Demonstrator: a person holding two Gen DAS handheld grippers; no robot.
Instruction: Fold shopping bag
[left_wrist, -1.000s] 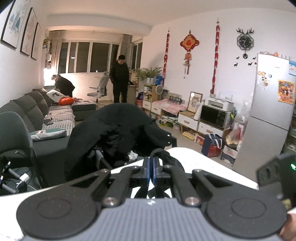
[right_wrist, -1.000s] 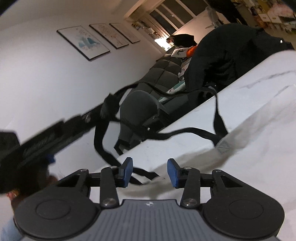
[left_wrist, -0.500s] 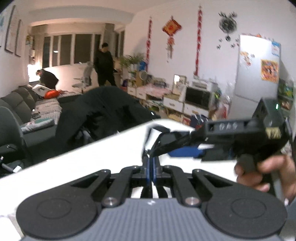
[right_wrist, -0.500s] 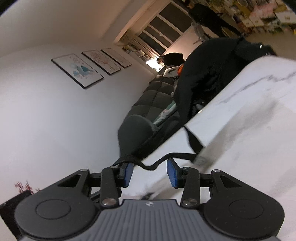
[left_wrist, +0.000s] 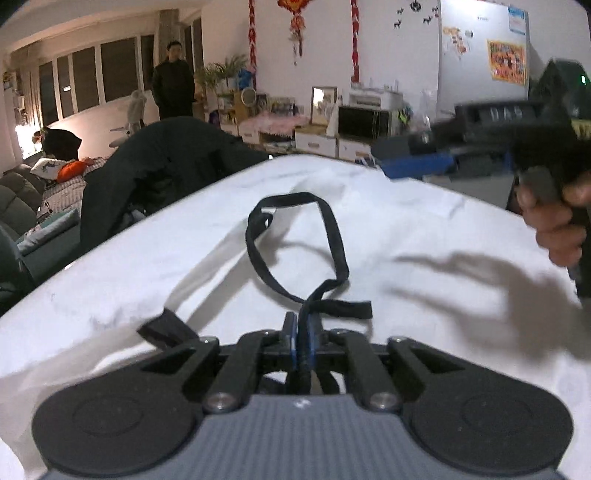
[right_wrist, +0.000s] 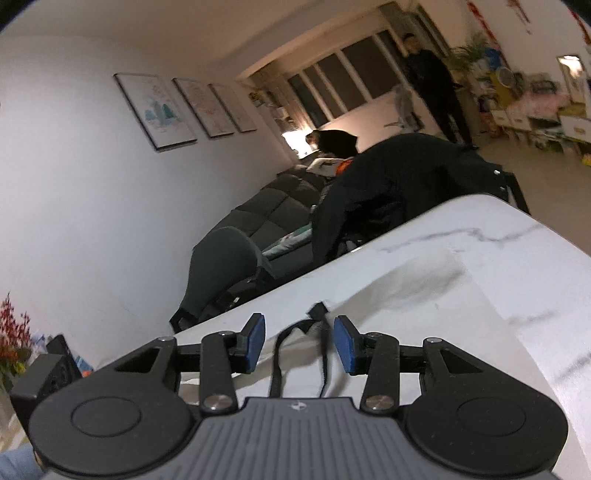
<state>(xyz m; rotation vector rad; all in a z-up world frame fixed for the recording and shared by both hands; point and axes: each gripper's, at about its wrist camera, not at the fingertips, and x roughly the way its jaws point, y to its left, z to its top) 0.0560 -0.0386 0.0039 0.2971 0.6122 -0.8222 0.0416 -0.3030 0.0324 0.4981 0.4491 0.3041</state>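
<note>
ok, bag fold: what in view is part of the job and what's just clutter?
Job:
white fabric shopping bag
its black strap handle, pinched in the left gripper
right gripper, open

Clutter:
black coat draped over a chair
grey sofa
silver fridge

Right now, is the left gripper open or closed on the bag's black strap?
Closed. In the left wrist view the left gripper has its blue pads pressed together on the black strap, whose loop lies on the white shopping bag.

Both wrist views low, near table (right_wrist: 461, 240), sharing sofa (left_wrist: 14, 192)
</note>
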